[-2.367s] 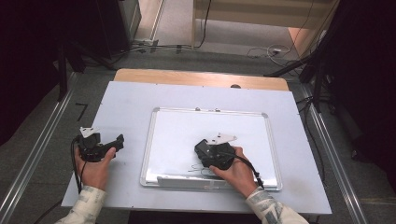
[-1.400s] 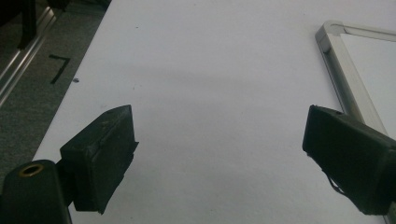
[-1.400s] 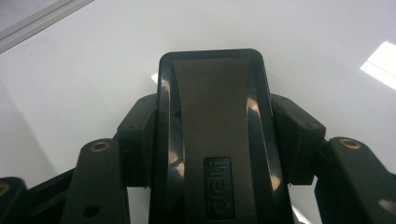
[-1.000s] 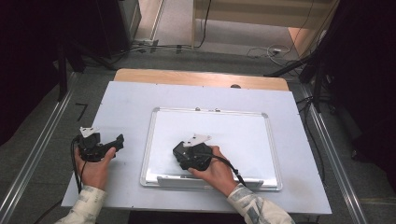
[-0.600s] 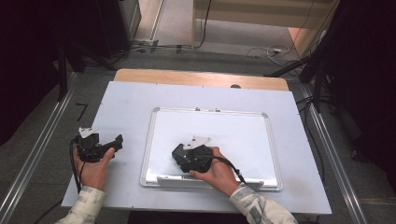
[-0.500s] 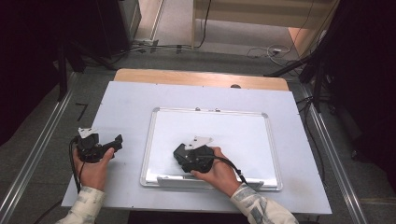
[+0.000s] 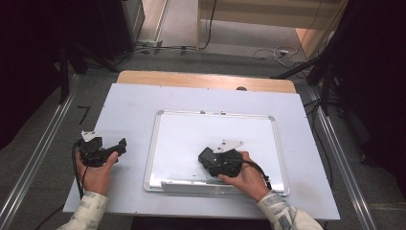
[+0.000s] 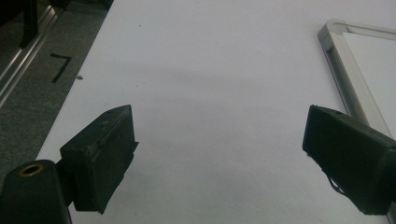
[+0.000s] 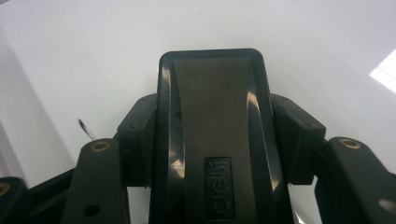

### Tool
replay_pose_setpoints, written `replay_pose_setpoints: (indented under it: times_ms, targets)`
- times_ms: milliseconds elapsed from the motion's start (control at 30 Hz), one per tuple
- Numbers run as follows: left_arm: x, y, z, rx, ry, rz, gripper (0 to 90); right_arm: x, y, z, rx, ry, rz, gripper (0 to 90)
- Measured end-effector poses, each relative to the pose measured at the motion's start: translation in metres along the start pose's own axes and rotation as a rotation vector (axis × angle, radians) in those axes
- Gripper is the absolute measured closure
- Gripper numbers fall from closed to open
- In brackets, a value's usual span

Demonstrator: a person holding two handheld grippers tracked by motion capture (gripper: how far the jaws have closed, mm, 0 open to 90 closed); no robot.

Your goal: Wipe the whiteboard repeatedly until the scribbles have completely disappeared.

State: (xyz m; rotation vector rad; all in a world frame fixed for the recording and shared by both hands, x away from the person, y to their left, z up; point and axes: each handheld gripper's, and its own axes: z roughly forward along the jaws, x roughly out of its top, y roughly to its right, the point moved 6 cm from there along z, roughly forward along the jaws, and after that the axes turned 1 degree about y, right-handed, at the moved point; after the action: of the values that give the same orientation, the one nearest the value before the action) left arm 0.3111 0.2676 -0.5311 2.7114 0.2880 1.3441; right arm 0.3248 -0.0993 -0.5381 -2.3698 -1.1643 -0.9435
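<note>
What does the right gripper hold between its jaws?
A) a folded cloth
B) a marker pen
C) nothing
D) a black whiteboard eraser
D: in the right gripper view, the right gripper has its jaws closed on both sides of a black eraser, over the whiteboard.

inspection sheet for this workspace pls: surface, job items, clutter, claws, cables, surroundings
Surface: pale table top, a bare wooden strip along its far edge.
Job's things: whiteboard lying flat in a metal frame; a black eraser pressed on it; a faint dark mark on the board beside the eraser.
Clutter: nothing seen on the table beyond a small dark object at the far edge.
Claws: left claw open and empty, over bare table left of the board; right claw shut on the eraser.
Cables: one trails from each claw along the wrist; more lie on the floor beyond the table.
Surroundings: grey floor, metal rails on both sides, dark stands at the back.
</note>
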Motion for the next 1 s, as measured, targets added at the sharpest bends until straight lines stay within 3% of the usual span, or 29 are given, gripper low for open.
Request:
replay_pose_setpoints:
  times_ms: [200, 333, 433, 700, 1000]
  targets:
    - [0.0, 0.0, 0.0, 0.001, 0.0, -0.002, 9.8, -0.01, 0.016, -0.01, -0.014, -0.001, 0.026, 38.7]
    - [0.0, 0.0, 0.0, 0.0, -0.001, -0.001, 9.8, -0.016, 0.026, -0.017, -0.007, -0.003, 0.0, 38.7]
    - [0.0, -0.001, 0.0, 0.001, -0.001, -0.001, 9.8, -0.022, 0.034, -0.023, -0.009, -0.004, 0.007, 38.7]
    - [0.0, 0.0, 0.0, 0.001, -0.002, -0.002, 9.8, -0.035, 0.051, -0.036, -0.046, -0.005, 0.03, 38.7]
    - [-0.001, 0.001, 0.001, 0.003, -0.008, 0.005, 9.8, -0.035, 0.045, -0.036, -0.028, -0.007, -0.012, 38.7]
